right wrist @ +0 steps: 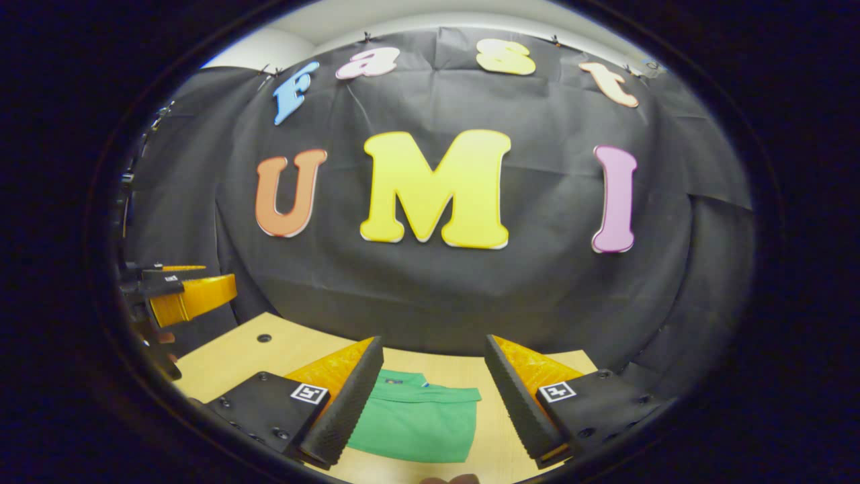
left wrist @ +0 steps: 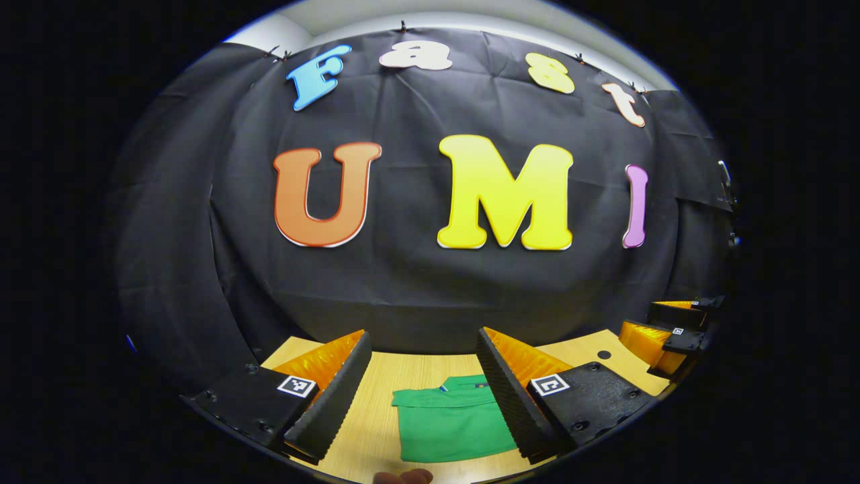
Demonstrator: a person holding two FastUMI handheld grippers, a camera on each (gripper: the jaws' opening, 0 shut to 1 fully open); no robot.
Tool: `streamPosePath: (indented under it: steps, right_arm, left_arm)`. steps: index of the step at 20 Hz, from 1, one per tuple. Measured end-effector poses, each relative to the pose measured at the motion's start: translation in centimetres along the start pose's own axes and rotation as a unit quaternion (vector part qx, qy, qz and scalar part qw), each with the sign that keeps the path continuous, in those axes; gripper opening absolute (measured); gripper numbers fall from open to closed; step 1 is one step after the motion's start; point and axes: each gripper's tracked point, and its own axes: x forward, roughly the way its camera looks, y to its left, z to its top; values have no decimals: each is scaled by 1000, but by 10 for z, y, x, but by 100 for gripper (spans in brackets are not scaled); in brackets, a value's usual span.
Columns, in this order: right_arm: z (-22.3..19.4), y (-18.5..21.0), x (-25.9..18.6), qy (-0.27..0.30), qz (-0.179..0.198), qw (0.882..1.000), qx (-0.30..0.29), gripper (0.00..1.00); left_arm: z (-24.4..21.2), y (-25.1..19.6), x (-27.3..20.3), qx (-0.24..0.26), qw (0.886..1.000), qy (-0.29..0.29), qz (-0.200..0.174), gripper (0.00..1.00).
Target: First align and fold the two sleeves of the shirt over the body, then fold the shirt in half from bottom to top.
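A green shirt (left wrist: 451, 421) lies folded into a compact rectangle on the wooden table (left wrist: 376, 403), collar toward the booth wall. My left gripper (left wrist: 423, 390) hovers above it, open, with nothing between its fingers; the shirt shows in the gap and under the right finger. In the right gripper view the same green shirt (right wrist: 416, 420) lies flat below my right gripper (right wrist: 430, 393), which is also open and empty. The right gripper (left wrist: 675, 333) appears far right in the left gripper view, and the left gripper (right wrist: 181, 292) far left in the right gripper view.
The wooden table (right wrist: 235, 359) has a small dark hole (right wrist: 264, 338) near its left back corner, seen also as a hole (left wrist: 604, 354) in the left gripper view. The black cloth wall stands close behind the table's far edge. A fingertip (left wrist: 403, 476) shows at the bottom.
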Motion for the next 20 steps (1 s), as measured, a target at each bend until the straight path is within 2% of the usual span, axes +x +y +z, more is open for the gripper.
streamPosePath:
  steps: [3, 4, 5, 10, 13, 18, 19, 20]
  right_arm:
    - [23, 13, -52, -32, -8, 999, 15, 94]
    - [26, 18, -68, -38, -8, 999, 15, 94]
    - [26, 17, -79, -44, -12, 999, 9, 94]
    - [24, 25, -135, -64, -25, 998, -7, 94]
    - [24, 30, -157, -76, -27, 996, -35, 94]
    - [29, 42, -174, -90, -22, 995, -24, 94]
    - [28, 45, -173, -88, -17, 996, -22, 95]
    - [28, 45, -174, -88, -15, 996, -21, 94]
  left_arm:
    - [17, -5, -50, -12, 1000, -17, 5, 100]
    - [20, -7, -64, -12, 1000, -24, 5, 92]
    - [23, -10, -77, -9, 999, -31, 5, 100]
    - [26, -23, -137, 3, 999, -49, -5, 100]
    - [22, -30, -161, 14, 998, -57, -8, 100]
    - [26, -23, -172, 23, 998, -59, 0, 100]
    - [28, -20, -172, 22, 998, -62, 3, 92]
    - [32, -17, -173, 22, 998, -67, 6, 100]
